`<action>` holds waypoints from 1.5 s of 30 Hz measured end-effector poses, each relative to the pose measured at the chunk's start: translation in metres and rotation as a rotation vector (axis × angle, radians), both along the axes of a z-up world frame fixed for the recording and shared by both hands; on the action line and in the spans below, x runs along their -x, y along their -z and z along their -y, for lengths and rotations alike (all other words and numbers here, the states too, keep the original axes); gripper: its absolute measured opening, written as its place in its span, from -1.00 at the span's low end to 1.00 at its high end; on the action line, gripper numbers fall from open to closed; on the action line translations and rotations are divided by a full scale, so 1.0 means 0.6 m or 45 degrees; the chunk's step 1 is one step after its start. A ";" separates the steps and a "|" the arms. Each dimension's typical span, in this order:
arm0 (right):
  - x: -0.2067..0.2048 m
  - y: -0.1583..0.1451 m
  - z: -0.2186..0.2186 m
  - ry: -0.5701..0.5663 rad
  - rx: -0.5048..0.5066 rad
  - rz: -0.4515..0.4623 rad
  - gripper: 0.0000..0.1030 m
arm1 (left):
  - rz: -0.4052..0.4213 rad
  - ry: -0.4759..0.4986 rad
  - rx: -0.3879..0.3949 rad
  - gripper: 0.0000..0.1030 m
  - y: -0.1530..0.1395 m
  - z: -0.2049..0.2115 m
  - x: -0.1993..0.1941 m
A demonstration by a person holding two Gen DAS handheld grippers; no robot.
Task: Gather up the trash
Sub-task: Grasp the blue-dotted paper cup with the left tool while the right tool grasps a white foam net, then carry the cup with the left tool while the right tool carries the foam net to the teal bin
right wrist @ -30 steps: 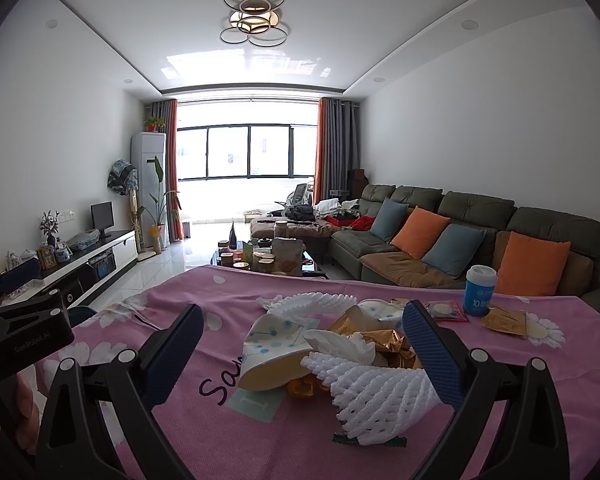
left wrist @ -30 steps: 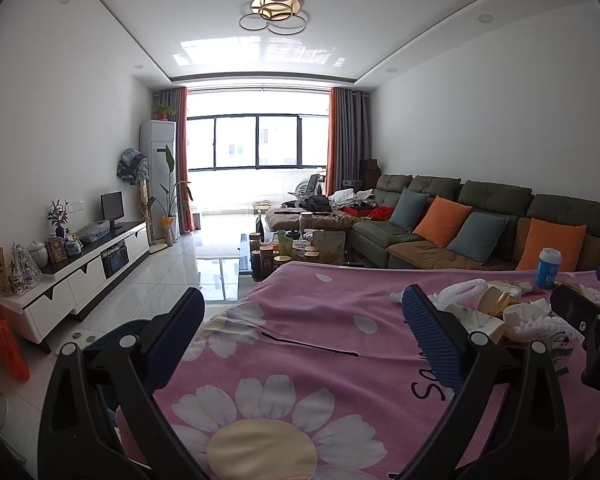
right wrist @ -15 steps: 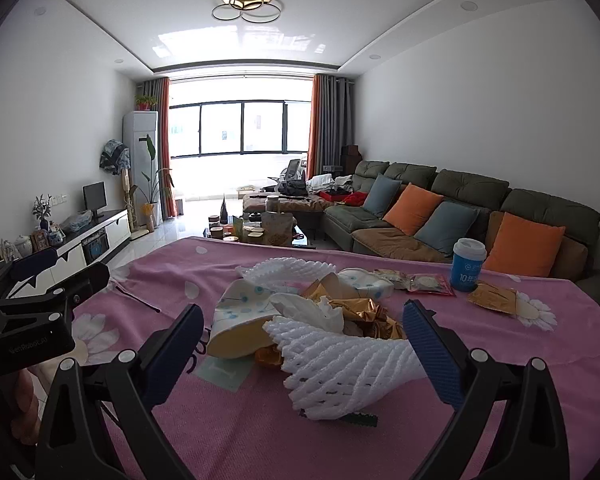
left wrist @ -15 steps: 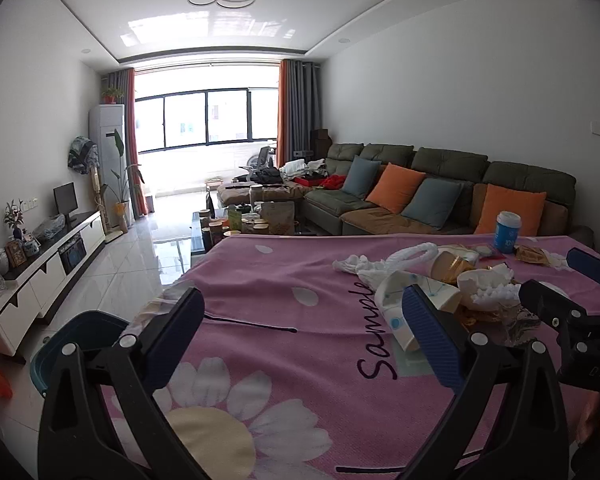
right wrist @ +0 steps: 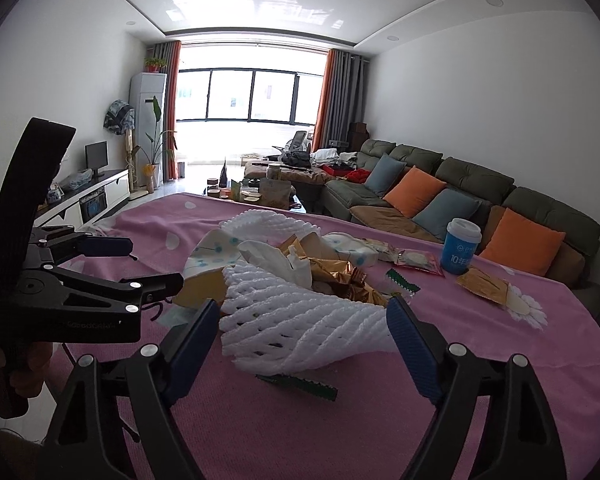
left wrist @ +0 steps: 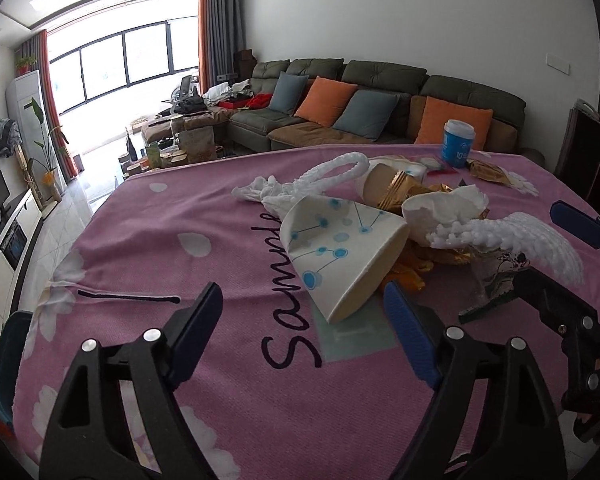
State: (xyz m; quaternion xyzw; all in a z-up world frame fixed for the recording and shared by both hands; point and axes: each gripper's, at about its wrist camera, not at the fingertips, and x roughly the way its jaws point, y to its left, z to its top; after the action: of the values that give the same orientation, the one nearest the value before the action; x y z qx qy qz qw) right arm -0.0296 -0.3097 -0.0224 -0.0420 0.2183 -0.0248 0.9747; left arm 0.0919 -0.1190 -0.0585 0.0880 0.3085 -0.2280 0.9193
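Observation:
A pile of trash lies on the pink flowered tablecloth: a tipped paper cup with blue dots, white foam fruit nets, crumpled tissue and gold foil wrappers. My left gripper hovers low just before the cup's mouth. Its jaws are closing, and no pad touches the cup. My right gripper straddles the big foam net, jaws closing, with no pad clearly pressing on it. The right gripper also shows at the right edge of the left wrist view.
A blue cup with a white lid stands at the table's far side beside flat snack wrappers. A green wrapper strip lies near my right fingers. A teal bin sits on the floor left of the table. A sofa lies beyond.
The left gripper swung right and dipped down close to the paper cup. The right gripper sank closer to the foam net. Both pairs of jaws have narrowed.

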 end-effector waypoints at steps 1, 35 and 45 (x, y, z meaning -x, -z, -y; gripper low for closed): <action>-0.001 0.000 0.003 -0.003 -0.002 -0.004 0.41 | -0.021 0.005 -0.003 0.45 0.005 0.005 -0.006; -0.054 -0.102 -0.088 -0.482 -0.255 0.074 -0.78 | -0.009 -0.284 0.222 -0.88 -0.051 -0.267 0.042; -0.155 -0.107 -0.264 -0.838 -0.331 -0.032 -0.78 | 0.036 -0.654 0.190 -0.88 -0.055 -0.481 0.049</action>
State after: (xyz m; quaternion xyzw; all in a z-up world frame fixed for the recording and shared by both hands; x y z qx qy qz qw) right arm 0.0636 -0.1513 0.0417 0.0140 0.2064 0.3191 0.9249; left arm 0.0626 0.1698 -0.0255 -0.0580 0.2902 -0.0079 0.9552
